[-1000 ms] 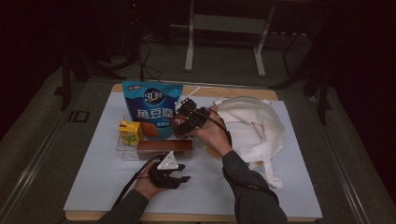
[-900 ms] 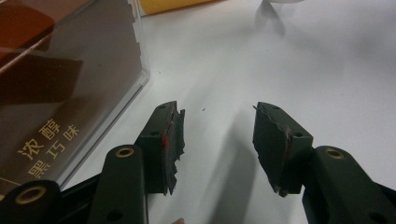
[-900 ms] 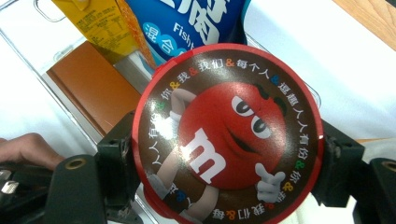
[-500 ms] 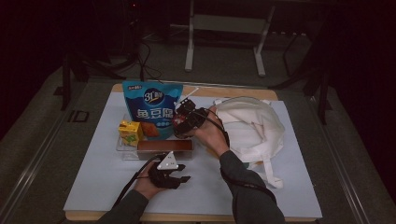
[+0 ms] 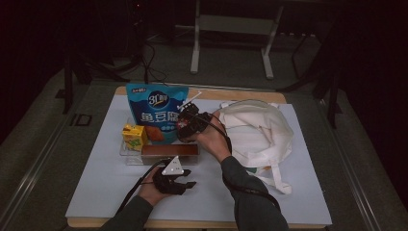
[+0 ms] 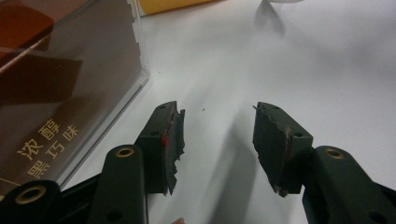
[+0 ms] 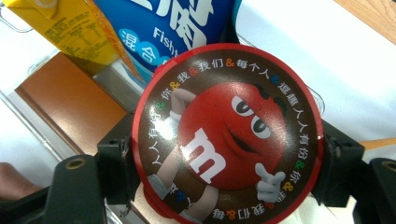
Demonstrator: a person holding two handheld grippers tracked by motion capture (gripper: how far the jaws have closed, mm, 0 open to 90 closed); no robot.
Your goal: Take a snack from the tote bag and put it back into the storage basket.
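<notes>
The right gripper [image 7: 224,163] clamps a round red-rimmed M&M's candy tub [image 7: 227,133] above the clear plastic tray [image 5: 126,153], which holds a yellow juice carton [image 5: 134,136], blue snack bag [image 5: 156,111] and brown chocolate box [image 5: 169,151]. The left gripper [image 6: 218,140], jaws apart and empty, rests near the front edge of the white-covered table [image 5: 96,187], a white cloth bag [image 5: 257,134] towards its right edge.

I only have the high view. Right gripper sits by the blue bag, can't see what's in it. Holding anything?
Observer: Yes. The right gripper is clamped on a round M&M's tub, one jaw on each side; its lid faces the right gripper view.
Operator: What's directly behind it?
Observer: The blue snack bag, with the yellow drink carton beside it.
Operator: Left gripper, anything in it?
Observer: No. The left gripper is open over the bare white table sheet, nothing between the jaws.
Operator: Close to the clear tray?
Observer: The clear tray wall stands just beside one jaw, apart from it. The brown box inside carries gold Chinese lettering.
</notes>
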